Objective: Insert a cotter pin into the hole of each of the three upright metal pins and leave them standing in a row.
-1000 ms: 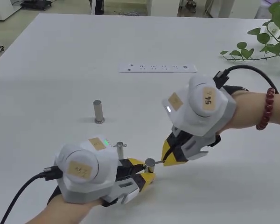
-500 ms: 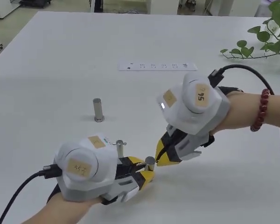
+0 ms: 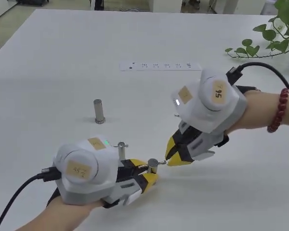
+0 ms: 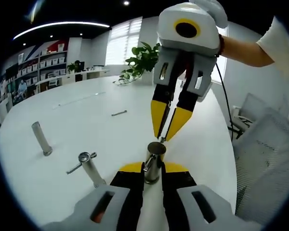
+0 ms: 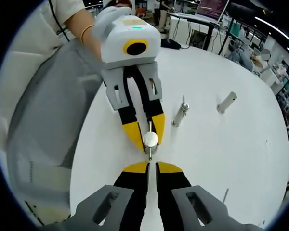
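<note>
My left gripper [image 3: 148, 172] is shut on a short metal pin [image 3: 153, 163], which it holds a little above the white table [image 3: 62, 72]. In the left gripper view that pin [image 4: 154, 159] stands between the jaws. My right gripper [image 3: 172, 161] comes in from the right, shut on a thin cotter pin [image 5: 150, 153] whose tip points at the held pin's head [image 5: 150, 139]. A second metal pin [image 3: 121, 150] with a cotter pin through its top stands just behind my left gripper. Farther left stands a bare third pin [image 3: 98, 111].
A white power strip [image 3: 160, 66] lies across the middle of the table. A leafy plant [image 3: 272, 33] reaches in at the far right corner. A loose cotter pin [image 4: 119, 113] lies on the table beyond the pins. A cable trails from each gripper.
The right gripper moved in against the held pin's head, then drew back a little to the right. My left gripper kept its hold. The head camera shifted slightly.
</note>
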The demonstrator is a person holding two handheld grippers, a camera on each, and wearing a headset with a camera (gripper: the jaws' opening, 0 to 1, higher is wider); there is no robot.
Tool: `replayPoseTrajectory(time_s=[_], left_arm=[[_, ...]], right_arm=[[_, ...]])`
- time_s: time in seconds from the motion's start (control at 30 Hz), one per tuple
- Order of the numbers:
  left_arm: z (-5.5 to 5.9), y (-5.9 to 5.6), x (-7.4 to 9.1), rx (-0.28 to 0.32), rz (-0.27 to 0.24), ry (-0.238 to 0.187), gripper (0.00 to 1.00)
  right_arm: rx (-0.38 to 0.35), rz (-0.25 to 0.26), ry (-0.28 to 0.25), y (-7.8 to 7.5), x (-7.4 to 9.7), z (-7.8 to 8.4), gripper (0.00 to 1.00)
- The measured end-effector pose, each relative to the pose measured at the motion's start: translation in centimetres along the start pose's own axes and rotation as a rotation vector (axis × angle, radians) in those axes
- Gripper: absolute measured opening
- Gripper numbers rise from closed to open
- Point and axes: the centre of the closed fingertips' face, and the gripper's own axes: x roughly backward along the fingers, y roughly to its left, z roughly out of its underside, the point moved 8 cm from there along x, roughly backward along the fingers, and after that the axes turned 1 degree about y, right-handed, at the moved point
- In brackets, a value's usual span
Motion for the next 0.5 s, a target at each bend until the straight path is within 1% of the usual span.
replayPoseTrajectory(time_s=[0.1,0.27,0.5], left_arm=[[0.16,0.09,0.01,0.025,0.005,-0.009,0.12],[0.17,0.04,-0.03,0.021,0.006,-0.009,0.12],[0.17,0.03,-0.04,0.023,0.009,-0.008,0.12]], right_arm=[[0.011,-0.004,-0.007,0.03,-0.19,-0.14,0.04],[0.007,-0.011,-0.019,-0.03,-0.32,-0.4,0.03],[0.015,-0.014,-0.009,-0.08,-0.59,-0.53,0.03]])
